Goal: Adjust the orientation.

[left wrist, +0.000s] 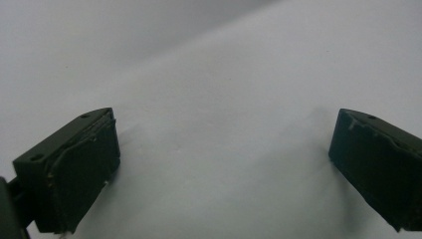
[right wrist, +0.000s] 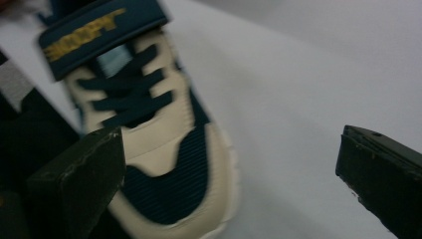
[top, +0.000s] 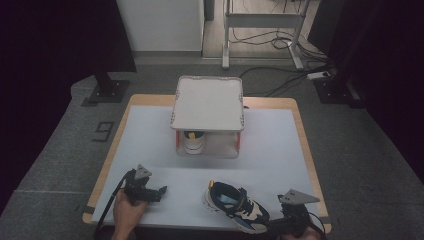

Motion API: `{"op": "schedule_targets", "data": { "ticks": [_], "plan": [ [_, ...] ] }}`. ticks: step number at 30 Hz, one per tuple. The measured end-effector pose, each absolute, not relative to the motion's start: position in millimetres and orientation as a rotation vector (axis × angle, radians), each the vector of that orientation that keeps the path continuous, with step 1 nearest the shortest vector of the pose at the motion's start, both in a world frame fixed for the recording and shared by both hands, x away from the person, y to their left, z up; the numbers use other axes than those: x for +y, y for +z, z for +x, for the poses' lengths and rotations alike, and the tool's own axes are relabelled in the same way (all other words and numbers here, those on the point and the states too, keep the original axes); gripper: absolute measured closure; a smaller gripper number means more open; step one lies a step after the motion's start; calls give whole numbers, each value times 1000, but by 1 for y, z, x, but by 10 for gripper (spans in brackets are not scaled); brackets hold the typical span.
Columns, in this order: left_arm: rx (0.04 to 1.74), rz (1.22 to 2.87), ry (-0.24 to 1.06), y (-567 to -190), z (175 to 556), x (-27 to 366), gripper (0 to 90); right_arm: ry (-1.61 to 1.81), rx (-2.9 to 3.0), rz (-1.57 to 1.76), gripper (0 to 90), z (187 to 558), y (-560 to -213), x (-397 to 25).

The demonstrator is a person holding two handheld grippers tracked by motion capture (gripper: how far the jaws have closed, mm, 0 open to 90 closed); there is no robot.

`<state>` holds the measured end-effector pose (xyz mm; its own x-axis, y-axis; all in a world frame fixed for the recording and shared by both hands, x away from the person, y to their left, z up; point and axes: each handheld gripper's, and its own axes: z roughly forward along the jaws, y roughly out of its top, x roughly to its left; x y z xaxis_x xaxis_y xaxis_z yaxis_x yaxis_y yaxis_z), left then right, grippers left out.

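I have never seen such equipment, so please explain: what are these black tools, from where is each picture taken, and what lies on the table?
A person sits at a table with a white cover and holds a hand tool with two black jaws in each hand. The high view looks down from above: the left gripper is at bottom left, the right gripper at bottom right. The other two pictures come from cameras riding on each tool. Both grippers are open and hold nothing. A navy and cream sneaker lies in front of the right gripper. A second shoe stands inside the small white shelf.
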<state>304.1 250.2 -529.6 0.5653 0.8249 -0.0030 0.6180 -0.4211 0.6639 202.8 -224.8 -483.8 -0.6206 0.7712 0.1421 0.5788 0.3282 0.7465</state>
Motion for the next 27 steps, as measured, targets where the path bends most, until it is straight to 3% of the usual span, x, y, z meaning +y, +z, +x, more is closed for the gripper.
{"op": "schedule_targets", "data": {
  "ticks": [15, 27],
  "plan": [
    [1150, 2178, 434, -530, 304, 250, 0, 1011, 2461, 1157, 0, 195, -510, -204],
    [1150, 2178, 433, -530, 304, 250, 0, 996, 2328, 1282, 0, 231, -516, -228]
  ]
}}
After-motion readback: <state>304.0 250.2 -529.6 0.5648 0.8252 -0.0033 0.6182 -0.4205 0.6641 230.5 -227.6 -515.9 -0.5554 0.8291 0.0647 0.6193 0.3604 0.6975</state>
